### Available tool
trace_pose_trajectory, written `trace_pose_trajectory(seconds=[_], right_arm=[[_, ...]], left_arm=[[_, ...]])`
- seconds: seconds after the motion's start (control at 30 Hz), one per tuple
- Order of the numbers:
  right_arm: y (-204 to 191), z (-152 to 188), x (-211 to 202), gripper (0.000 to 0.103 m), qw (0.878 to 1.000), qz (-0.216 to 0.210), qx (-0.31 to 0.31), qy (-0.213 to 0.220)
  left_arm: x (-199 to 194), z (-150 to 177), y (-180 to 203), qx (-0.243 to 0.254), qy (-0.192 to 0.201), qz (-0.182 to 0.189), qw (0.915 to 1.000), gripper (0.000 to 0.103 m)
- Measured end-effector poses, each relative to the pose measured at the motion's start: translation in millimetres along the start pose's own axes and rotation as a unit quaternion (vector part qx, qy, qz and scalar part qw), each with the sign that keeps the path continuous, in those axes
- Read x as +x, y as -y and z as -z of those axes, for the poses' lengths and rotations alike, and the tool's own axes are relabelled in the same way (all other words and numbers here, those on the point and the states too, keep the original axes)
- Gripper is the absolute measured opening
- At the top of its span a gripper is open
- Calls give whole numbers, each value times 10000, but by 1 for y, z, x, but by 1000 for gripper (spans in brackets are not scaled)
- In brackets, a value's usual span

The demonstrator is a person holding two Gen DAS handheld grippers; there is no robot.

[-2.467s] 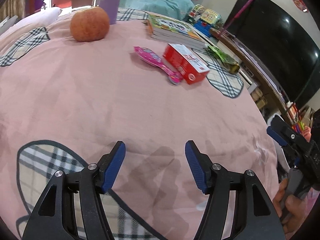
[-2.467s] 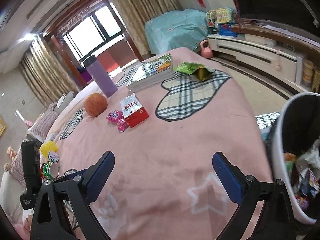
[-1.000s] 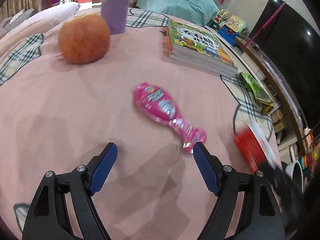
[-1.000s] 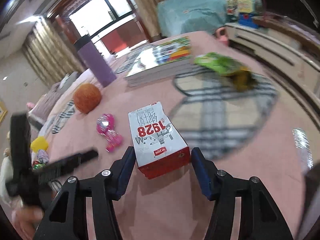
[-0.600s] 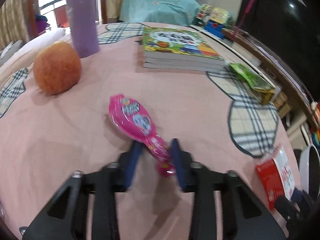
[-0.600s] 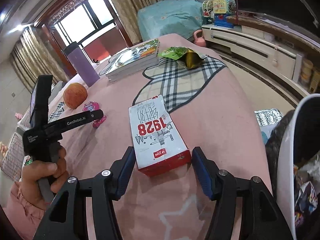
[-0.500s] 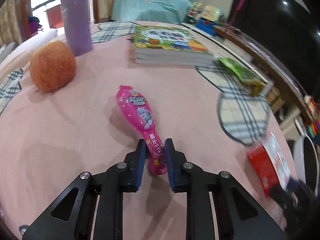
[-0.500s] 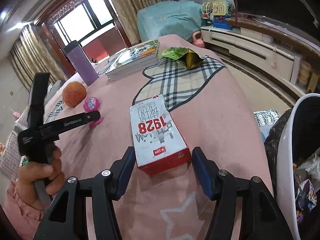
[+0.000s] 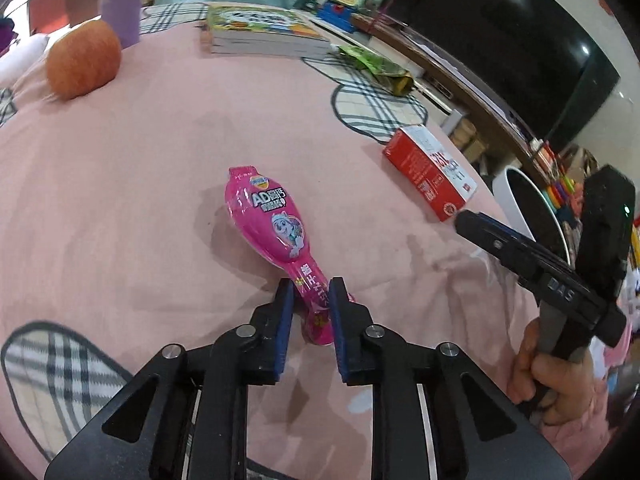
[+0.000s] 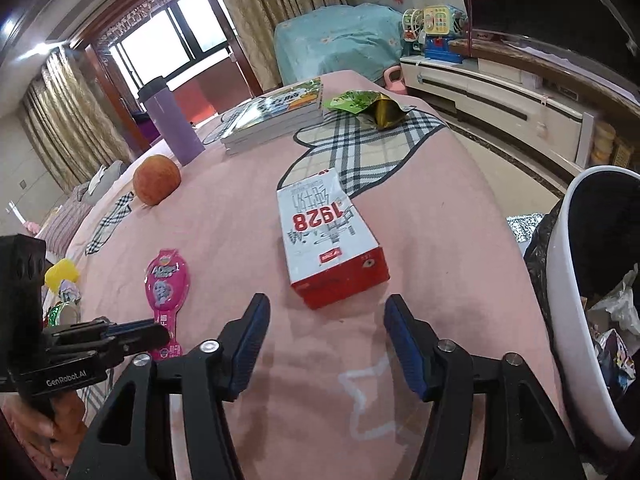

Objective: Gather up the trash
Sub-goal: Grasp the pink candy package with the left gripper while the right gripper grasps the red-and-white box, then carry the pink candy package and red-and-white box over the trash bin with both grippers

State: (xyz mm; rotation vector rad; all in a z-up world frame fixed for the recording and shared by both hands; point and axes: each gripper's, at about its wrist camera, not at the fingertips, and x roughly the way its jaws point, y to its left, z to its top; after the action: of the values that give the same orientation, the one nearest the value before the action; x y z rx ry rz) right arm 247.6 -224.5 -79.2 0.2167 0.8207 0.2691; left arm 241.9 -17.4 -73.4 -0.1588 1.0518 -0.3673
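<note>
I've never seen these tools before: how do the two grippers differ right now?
The left gripper is shut on the narrow end of the pink wrapper; the right gripper is open, holding nothing. The left touches its item; the right sits just short of the red box. Both have blue finger pads.

Purple bottle (image 9: 119, 0) cut off at top edge in left wrist view, cap out of frame. White bin (image 10: 576, 280) runs off right edge, contents half seen, unreadable. Pink wrapper (image 9: 276, 232) tail pinched, hidden between blue pads (image 9: 285, 320). Yellow thing (image 10: 61, 274) behind left gripper (image 10: 132, 330), can't identify.
</note>
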Motion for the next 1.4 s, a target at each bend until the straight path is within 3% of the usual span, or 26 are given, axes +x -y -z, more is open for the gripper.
trace_pose_trajectory(seconds=[0.03,0.1,0.17,0.3,0.43,0.5,0.6,0.63,0.7,1.4], right_arm=[[0,0,-1,76,10000,5,1,31],[1,-3,-4,84,9999,50,2,108],[2,-7,-6,84,9998,147,-68,152],[0,-21,-2,84,9987,313,-326,246],[-7,-30,13,84,9974,362,-610,103],[-10,-31,21,83,9966,373,-734,-9],[-11,-29,32,79,9960,442,-741,-251],[-10,-29,34,75,9958,498,-704,-301],[-8,-28,30,55,9957,621,-642,-239],[4,22,-41,54,9995,183,189,187]], left_arm=[[0,-1,1,-60,21,-76,10000,29],[-2,-3,4,-149,103,-177,9997,63],[-1,-6,4,-285,218,-419,9985,77],[8,-12,-2,-639,277,-563,9960,77],[15,-17,2,-504,429,-833,9943,74],[18,-17,6,-299,489,-1024,9931,52],[20,-15,9,-88,546,-1145,9919,46],[20,-14,9,-62,548,-1122,9922,46],[19,-13,10,-13,536,-1055,9930,45],[-2,28,68,618,438,-631,9951,42]])
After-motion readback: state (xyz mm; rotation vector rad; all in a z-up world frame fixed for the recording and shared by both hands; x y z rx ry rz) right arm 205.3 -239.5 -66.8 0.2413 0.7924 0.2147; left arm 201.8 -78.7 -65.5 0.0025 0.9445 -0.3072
